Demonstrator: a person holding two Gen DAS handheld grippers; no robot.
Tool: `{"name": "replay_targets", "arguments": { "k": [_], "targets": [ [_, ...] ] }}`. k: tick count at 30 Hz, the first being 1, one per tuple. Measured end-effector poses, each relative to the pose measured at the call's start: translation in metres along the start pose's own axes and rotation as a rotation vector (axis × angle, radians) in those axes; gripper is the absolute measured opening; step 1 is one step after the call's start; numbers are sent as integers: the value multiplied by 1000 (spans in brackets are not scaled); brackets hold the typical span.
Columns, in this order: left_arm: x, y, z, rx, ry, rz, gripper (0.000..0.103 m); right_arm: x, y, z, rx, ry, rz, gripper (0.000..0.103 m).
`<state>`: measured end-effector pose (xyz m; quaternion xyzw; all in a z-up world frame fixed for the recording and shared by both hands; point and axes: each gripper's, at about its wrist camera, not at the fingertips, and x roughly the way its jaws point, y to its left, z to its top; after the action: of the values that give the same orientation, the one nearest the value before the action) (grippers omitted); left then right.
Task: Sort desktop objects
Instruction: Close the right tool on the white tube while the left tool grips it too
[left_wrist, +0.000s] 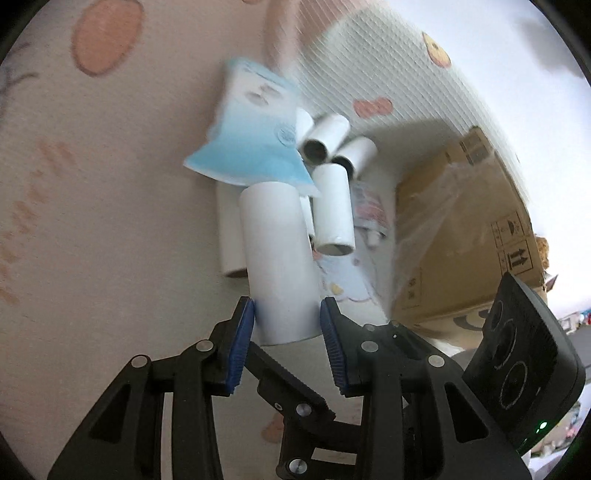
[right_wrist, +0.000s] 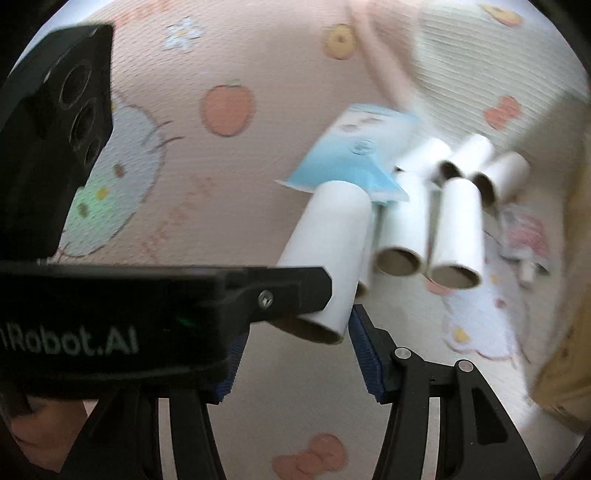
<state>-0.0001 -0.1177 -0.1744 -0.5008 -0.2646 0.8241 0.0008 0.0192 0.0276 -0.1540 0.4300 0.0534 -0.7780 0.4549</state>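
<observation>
the left gripper's (right_wrist: 317, 291) black body hides the right gripper's (right_wrist: 295, 354) left pad and the near side of the white tube (right_wrist: 328, 236). motion blur smears the small pink-printed packet (right_wrist: 524, 236) past reading. the cardboard box (left_wrist: 461, 236) is cut off by the fisheye's rim, and the blue pouch (left_wrist: 255, 136) partly buries the tubes beneath it.
</observation>
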Motion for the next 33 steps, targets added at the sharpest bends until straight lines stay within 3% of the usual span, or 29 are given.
{"name": "replay_targets", "arguments": {
  "k": [4,8,12,20,24,29,33],
  "targets": [
    [16,-5,-5,-24,36,-16,41,22,-47,-28,7,32,-50,53],
    [27,-5,-5,-42,80,2,39,5,-40,-41,49,55,-66,53],
    [26,-4,-2,-53,116,-38,39,21,-29,-33,79,79,-80,53],
    [25,-7,8,-61,43,63,42,19,-28,-20,103,39,-65,53],
    [32,6,18,-144,51,23,45,32,-23,-15,99,48,-65,53],
    [44,23,21,-260,60,-17,46,60,-44,3,171,67,-29,53],
    [53,33,19,-333,77,-45,46,60,-49,4,206,85,-2,53]
  ]
}}
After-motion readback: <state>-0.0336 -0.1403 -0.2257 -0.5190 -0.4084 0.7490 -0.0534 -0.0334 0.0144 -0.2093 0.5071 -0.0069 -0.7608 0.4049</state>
